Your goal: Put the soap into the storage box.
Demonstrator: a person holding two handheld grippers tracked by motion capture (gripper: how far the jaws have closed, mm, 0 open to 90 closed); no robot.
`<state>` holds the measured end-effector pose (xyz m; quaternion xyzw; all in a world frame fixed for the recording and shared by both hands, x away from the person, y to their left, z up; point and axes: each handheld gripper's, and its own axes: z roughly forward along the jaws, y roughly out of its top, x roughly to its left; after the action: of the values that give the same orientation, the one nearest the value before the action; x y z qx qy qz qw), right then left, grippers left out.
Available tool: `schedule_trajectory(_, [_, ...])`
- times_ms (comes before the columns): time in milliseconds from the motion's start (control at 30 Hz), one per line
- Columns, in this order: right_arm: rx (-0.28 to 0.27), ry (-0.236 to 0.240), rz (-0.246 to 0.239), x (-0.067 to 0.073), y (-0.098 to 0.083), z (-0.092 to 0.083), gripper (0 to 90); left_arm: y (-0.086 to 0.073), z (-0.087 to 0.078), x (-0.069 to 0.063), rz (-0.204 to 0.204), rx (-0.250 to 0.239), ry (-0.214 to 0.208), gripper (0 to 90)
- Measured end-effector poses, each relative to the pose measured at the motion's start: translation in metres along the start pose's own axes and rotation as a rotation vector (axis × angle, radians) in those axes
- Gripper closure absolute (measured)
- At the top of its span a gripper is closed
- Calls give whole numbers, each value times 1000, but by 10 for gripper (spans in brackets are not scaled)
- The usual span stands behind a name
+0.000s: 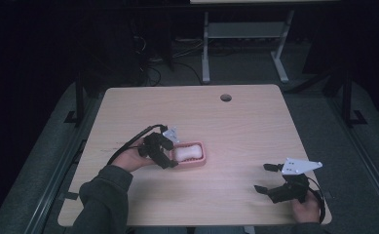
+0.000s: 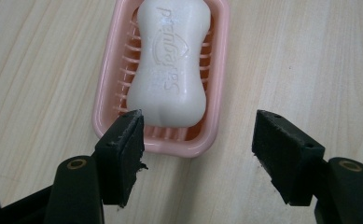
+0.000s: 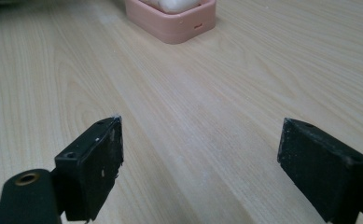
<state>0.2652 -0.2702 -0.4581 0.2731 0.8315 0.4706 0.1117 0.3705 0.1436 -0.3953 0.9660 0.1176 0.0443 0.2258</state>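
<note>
A dim lab or office: light wooden desk [image 1: 255, 126], grey carpet [image 1: 245, 66], tangled floor cables [image 1: 153, 63], another desk's metal legs [image 1: 205, 48].

One soap bar [image 2: 170, 65], one pink dish [image 2: 219, 88], two tools, one table [image 1: 245, 131].

The table [image 1: 236, 126] lies bare across its far half and the whole stretch between the two grippers. The one obstacle is the pink soap dish [image 1: 197, 163] with its white soap bar [image 1: 187, 152], left of centre. The left gripper [image 1: 170, 152], jaws spread, crowds the dish's near end. The right gripper [image 1: 267, 178], jaws wide, stands well apart at the near right corner. A small round hole [image 1: 225, 97] sits near the far edge.
</note>
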Motion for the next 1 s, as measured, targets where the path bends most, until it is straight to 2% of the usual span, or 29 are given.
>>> schedule_trajectory(167, [-3, -1, -5, 0, 0, 0, 135, -4, 0, -2, -2, 7, 0, 329])
schedule_trajectory(267, [2, 2, -5, 1, 1, 0, 135, -8, -2, -3, -6, -5, 2, 327])
schedule_trajectory(333, [5, 4, -7, 1, 1, 0, 135, -12, -3, -5, -23, -13, -3, 322])
schedule_trajectory(467, [2, -1, -6, 1, 1, -1, 135, -18, -4, -7, -21, -14, 2, 319])
schedule_trajectory(500, [1, -2, -7, 1, 0, -2, 135, -19, -3, -8, -30, -10, 0, 316])
schedule_trajectory(600, [4, -1, -4, 0, -1, -2, 135, -26, -1, -10, -28, 6, 0, 309])
schedule_trajectory(767, [15, -1, -2, 0, -1, -1, 135, -32, 0, -14, -36, 6, -3, 305])
schedule_trajectory(833, [18, -3, -1, 0, -1, -1, 135, -35, 0, -15, -27, 12, 2, 304])
schedule_trajectory(1000, [22, -6, 4, 0, -2, -1, 135, -40, -3, -20, -23, -4, 11, 302])
